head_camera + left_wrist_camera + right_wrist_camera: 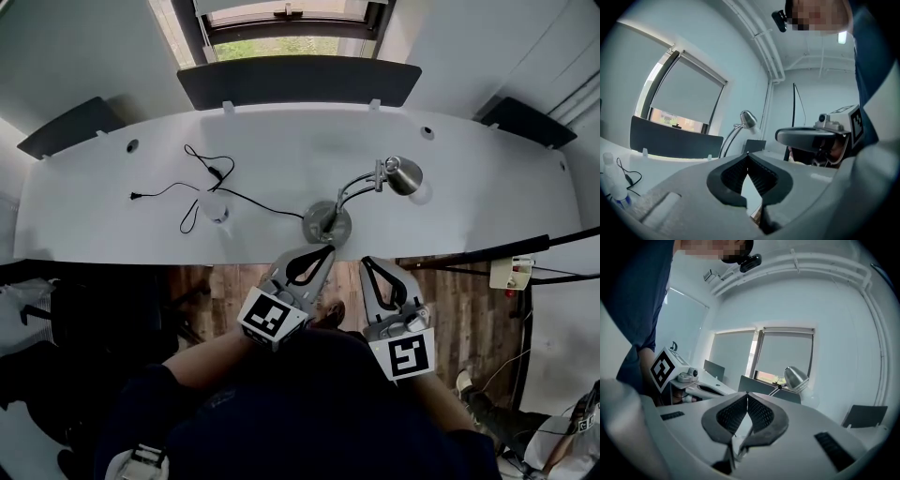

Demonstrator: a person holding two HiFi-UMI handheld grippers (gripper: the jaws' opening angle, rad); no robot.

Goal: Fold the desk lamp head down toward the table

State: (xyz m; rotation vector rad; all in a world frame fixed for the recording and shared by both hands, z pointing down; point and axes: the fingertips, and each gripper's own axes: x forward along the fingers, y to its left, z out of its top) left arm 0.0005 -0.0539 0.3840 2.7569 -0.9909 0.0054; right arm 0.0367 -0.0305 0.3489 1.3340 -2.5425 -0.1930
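Desk lamp [379,176]: on the white desk [112,225], a little right of the middle and close to the near edge. Stands on a round grey base [326,223] and rises from it on a thin, curved double arm leaning to the right. Carries the silver, cone-shaped lamp head [404,175] well up off the desk, right of the base, with the white bulb end turned right. Not folded down.

Left tongs [328,250]: pressed together, tips meeting, nothing pinched. Held out from the near side with the tips at the desk's near edge, just short of the base. No contact with the lamp, which stands some way ahead in the left gripper view, lamp head [748,118] raised against the pale wall.

Right tongs [366,262]: likewise pressed together and empty. Held just right of the left pair, over the wood floor [216,291], tips near the desk edge. Same lamp head [796,378] ahead in the right gripper view, before the window.

Black power cord [202,173]: trailing left from the base in loose loops, plug [134,196] lying bare on the desk towards the left. Small clear bottle [214,206] upright beside the cord, left of the base. Dark divider panel [298,80] along the far edge, window [281,42] beyond it. White power strip [511,273] down at the right, beyond the desk.
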